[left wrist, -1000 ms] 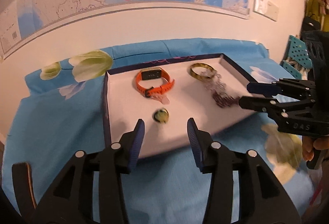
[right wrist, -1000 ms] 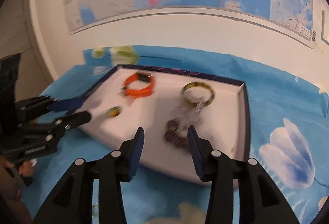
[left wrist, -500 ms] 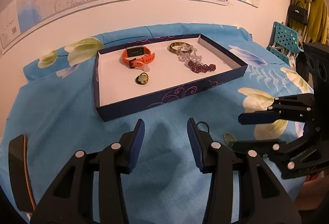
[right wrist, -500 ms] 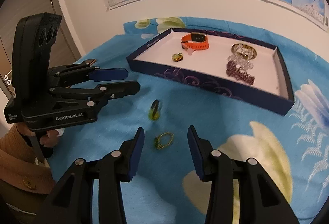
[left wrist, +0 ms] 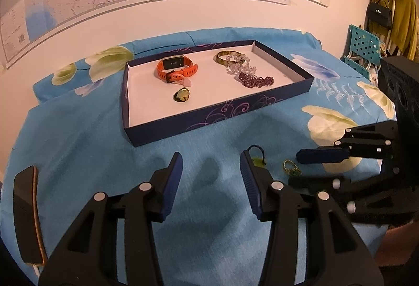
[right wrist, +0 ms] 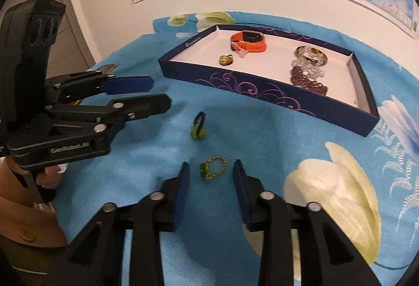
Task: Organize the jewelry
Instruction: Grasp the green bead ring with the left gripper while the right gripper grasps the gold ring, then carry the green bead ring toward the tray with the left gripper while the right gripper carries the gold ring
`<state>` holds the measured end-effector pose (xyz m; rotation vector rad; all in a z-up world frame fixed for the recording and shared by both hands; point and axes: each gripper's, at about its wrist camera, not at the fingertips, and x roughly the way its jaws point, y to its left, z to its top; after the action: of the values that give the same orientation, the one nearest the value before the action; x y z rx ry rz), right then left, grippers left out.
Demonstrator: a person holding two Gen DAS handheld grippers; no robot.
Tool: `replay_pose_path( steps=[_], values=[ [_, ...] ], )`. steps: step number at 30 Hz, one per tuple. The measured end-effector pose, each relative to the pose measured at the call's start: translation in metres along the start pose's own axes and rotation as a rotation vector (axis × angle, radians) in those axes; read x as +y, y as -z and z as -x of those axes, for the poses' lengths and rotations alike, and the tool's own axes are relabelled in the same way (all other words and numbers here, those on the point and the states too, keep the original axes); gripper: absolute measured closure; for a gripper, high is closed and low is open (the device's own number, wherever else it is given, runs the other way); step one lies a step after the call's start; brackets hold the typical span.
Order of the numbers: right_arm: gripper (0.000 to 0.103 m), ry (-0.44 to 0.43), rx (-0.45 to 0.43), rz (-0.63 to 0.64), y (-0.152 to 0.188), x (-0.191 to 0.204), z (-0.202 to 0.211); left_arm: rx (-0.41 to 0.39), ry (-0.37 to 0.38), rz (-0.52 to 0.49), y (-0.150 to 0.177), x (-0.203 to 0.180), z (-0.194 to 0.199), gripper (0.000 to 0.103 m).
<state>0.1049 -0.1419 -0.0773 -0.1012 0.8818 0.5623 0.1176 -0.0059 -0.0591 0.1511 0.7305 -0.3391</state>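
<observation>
Right wrist view, left to right: your left gripper (right wrist: 154,96) hangs open and empty; a green bead ring (right wrist: 198,128) and a gold ring (right wrist: 213,168) lie on the cloth. Your right gripper (right wrist: 209,176), jaws just closing, straddles the gold ring without pinching it. 5 pieces sit in the tray (right wrist: 262,92); 2 remain outside

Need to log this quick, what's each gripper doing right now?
Left gripper: open, empty.
Right gripper: open, just been closing around the gold ring, pads not touching it.
</observation>
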Motion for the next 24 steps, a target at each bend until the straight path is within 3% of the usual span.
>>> replay_pose_path(
  steps=[6,15,21,24],
  values=[
    [0.095,0.005,-0.004,-0.026,0.003,-0.009,0.003,0.014,0.033,-0.03,0.003,-0.008,-0.001,0.058],
    [0.096,0.012,-0.023,-0.047,0.002,-0.02,0.007,0.07,0.088,-0.063,-0.002,-0.024,-0.019,0.058],
    [0.096,0.017,-0.037,-0.061,0.002,-0.028,0.01,0.139,0.106,-0.045,-0.006,-0.029,-0.038,0.067],
    [0.096,0.017,-0.043,-0.065,0.003,-0.03,0.012,0.131,0.119,-0.038,-0.007,-0.029,-0.038,0.075]
  ],
)
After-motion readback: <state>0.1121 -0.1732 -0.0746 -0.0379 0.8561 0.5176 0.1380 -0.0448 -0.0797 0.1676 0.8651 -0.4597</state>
